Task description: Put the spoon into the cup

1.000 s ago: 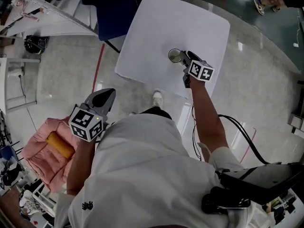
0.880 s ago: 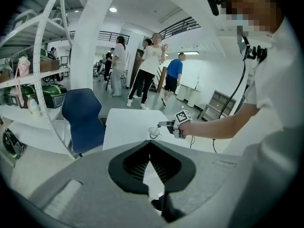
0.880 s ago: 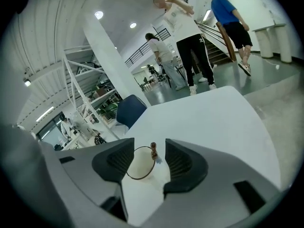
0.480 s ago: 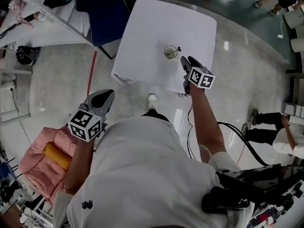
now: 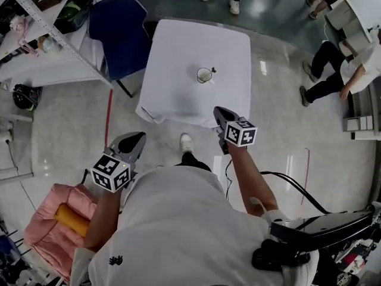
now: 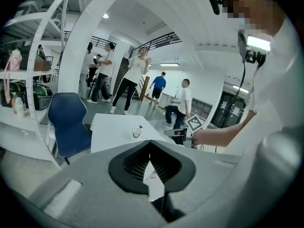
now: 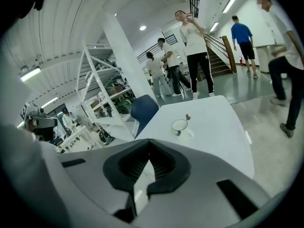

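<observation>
Spoon [image 5: 212, 71] already stands in the cup [image 5: 203, 75] — task looks done, nothing left to do — left gripper [image 6: 150, 145] has its fingers together, and the right gripper [image 7: 149, 144] has just closed its fingers on nothing.

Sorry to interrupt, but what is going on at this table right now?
A person stands back from the white table with a gripper in each hand. The cup sits on it with the spoon already standing inside. The right gripper has just closed its jaws on nothing, and the left gripper is shut and empty too; neither touches anything.

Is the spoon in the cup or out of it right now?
In: the spoon handle pokes above the rim of the upright cup on the table.
</observation>
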Motion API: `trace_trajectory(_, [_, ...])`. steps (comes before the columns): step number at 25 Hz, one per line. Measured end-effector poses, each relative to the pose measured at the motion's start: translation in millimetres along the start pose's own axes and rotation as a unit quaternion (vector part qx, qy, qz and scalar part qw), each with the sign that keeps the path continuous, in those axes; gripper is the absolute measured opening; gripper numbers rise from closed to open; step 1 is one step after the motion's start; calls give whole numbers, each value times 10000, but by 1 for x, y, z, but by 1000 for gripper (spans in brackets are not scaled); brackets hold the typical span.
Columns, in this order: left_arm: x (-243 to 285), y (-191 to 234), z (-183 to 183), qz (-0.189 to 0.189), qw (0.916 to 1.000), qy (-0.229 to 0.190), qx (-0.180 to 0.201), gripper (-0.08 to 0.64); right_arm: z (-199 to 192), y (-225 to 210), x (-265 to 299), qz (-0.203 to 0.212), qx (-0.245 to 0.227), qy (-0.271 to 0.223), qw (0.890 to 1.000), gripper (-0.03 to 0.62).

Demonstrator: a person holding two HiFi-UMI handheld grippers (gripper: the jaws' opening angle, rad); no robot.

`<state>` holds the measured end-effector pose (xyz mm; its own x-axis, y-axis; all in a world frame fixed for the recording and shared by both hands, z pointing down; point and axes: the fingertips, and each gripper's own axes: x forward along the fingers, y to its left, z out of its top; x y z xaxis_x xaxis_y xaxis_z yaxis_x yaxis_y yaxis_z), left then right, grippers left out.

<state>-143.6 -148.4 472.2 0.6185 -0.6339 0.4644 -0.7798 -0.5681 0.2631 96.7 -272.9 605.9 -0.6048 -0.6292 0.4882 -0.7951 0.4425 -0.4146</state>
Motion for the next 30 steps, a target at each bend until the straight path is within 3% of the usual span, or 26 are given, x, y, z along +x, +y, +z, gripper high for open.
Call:
trace_trajectory(6, [-32,-24,-32,-363,9993,1,-15,9,-56,74,-46,214,-75,258,9994,8])
trace_trajectory(12, [-57,-42,-65,-520,9986,54,-34,10,-88,128,-77,385,-265,363,9982,8])
trace_trajectory(23, [-88,-60,-101,-788,9968,118,81,10,-131,193,-104,521,-536,370,9965,8])
trace_trajectory(30, [-100,-62,-117,-684,9976,116,-12,10,-140,218,-101,770,-729,442,9934,8])
